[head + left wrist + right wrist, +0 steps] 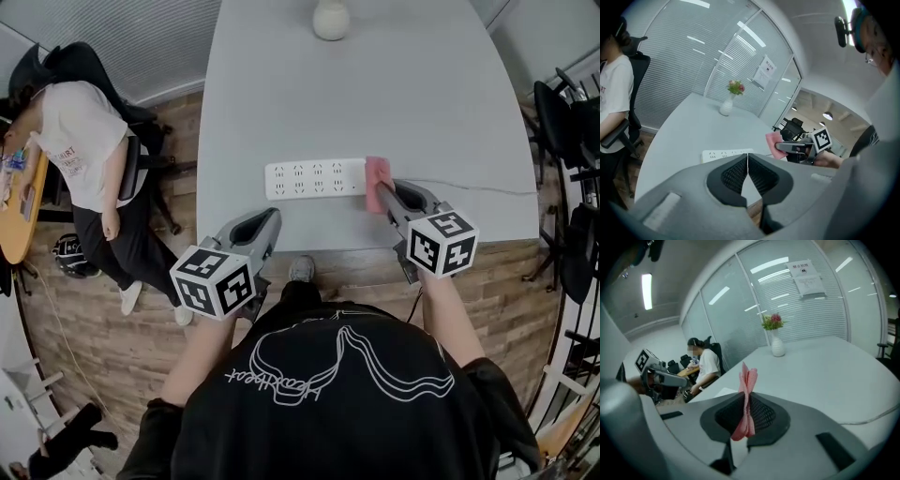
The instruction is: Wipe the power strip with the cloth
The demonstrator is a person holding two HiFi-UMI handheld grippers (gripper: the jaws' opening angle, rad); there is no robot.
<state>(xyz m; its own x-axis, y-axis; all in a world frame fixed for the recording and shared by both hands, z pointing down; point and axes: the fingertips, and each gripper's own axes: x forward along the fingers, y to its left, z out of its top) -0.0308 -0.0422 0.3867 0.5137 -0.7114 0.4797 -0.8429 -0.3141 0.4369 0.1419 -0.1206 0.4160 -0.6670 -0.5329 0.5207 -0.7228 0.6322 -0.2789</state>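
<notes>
- Near the smooth grey table's (394, 103) front edge: long white plastic power strip (315, 179).
- Right gripper (384, 195) pinches a folded pink cloth (378, 172) at the strip's right end.
- Left gripper (270, 220) has its jaws together, empty, just beside the strip.

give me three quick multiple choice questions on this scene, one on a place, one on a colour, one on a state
1. Which part of the power strip is the cloth at? A left end B right end C middle
2. What colour is the cloth? A blue B pink C white
3. The left gripper is: A open B shut on the cloth C shut and empty

Answers: B, the head view shows it at that end; B, it is plainly pink; C, its jaws meet with nothing between them.
</notes>
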